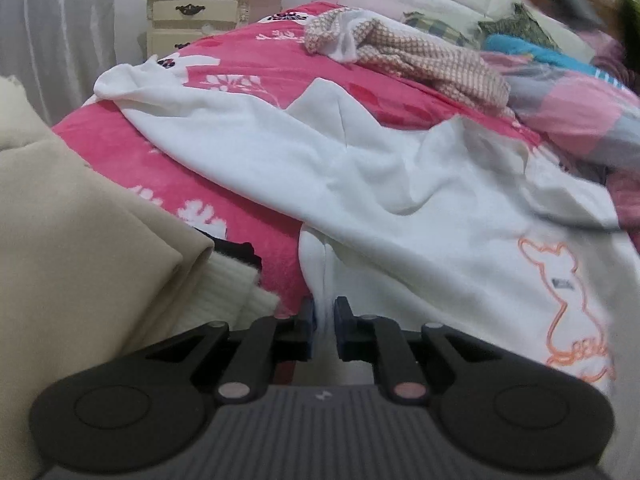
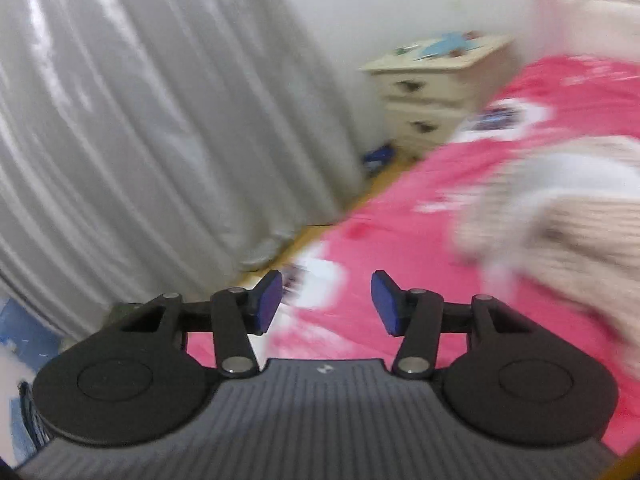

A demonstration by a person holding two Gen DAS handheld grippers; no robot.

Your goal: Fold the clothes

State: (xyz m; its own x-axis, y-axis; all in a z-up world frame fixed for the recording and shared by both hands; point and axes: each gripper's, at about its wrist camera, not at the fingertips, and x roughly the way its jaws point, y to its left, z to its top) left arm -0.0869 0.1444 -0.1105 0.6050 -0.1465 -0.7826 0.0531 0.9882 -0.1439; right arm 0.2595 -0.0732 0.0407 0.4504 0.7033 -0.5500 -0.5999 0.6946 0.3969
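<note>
Pink floral bedspread [image 1: 248,64], cream nightstand [image 1: 212,16], grey curtain [image 2: 140,120] beside.

we identify a home bedroom: bed [image 1: 248,132] with pink floral blanket, cream nightstand [image 1: 208,16], grey curtain [image 2: 140,120].

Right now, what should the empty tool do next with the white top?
Probably bring the right tool over to pinch a free edge of the white sweatshirt. The left tool already pinches one fold of it, while the right one is open with nothing between its pads, over the pink blanket.
</note>
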